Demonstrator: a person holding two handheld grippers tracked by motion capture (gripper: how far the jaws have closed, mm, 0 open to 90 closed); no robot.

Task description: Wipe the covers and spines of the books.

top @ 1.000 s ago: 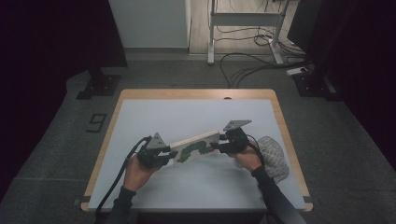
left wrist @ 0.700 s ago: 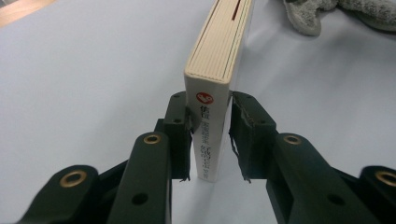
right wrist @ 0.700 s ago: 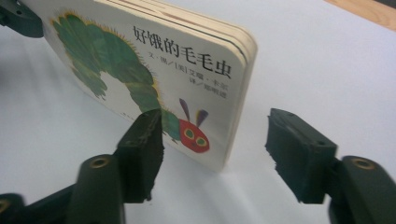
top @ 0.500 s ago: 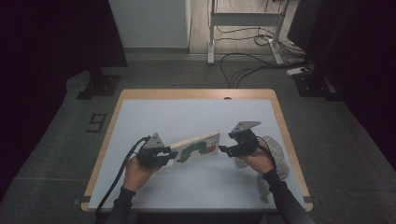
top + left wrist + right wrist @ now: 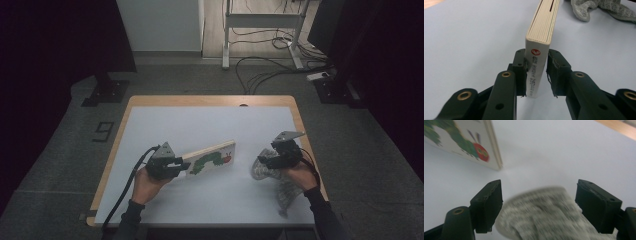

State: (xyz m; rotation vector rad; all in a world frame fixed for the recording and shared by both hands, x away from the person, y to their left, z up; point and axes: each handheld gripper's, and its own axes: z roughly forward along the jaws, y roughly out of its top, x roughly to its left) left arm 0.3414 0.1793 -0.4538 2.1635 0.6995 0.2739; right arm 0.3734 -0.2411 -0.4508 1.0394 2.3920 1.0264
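A board book (image 5: 212, 159) with a green caterpillar on its cover stands on its long edge on the white table top (image 5: 200, 125). My left gripper (image 5: 184, 167) is shut on its spine end. In the left gripper view the pads press the book's spine (image 5: 543, 30) from both sides, with my left gripper (image 5: 536, 72) low over the table. My right gripper (image 5: 261, 161) hangs to the right of the book, over a grey knitted cloth (image 5: 285, 187). Its jaws have just been opening. The blurred cloth (image 5: 544, 212) lies below my right gripper (image 5: 539, 205), untouched by the pads. The book's corner (image 5: 461, 137) shows at upper left.
The table has a wooden rim (image 5: 210, 100). Behind it on the dark floor are cables (image 5: 265, 70) and a metal stand (image 5: 260, 25). In the left gripper view the cloth's end (image 5: 599, 8) lies beyond the book.
My right gripper has left the book's right end, moved right over the grey cloth, and opened its jaws. The left gripper and the book have stayed put.
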